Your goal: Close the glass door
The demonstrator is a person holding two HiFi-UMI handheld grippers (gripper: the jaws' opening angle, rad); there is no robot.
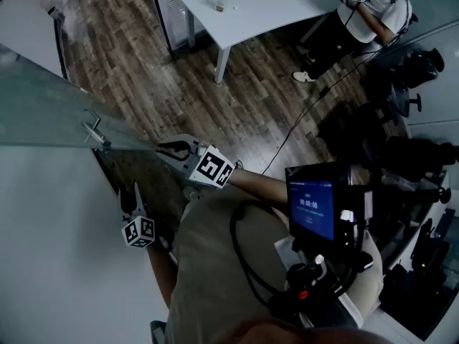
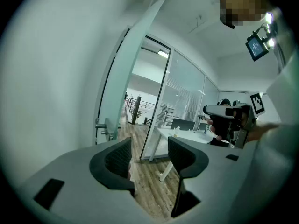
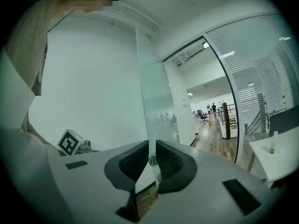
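Glass door (image 1: 43, 113): it stands open at the left of the scene, over the wooden floor (image 1: 237, 113) and well apart from the white table (image 1: 258, 6) at the far side.
Right gripper (image 1: 172, 149): we see its jaws drawn close onto the door's free edge, one on each face of the glass.
Left gripper (image 1: 134, 196): its jaws stand wide apart with nothing between them, near the white wall (image 1: 64, 264).
Step in hand: we judge this as swinging the door towards its frame.
Doing it well: we would keep the grip square on the edge and follow the door's arc smoothly, without twisting the glass. The left gripper should stay out of the door's path.
Axis and facing: the panel is upright with its long axis vertical. Its top edge runs from the far left to the right gripper, and the door handle (image 1: 93, 131) lies partway along it.
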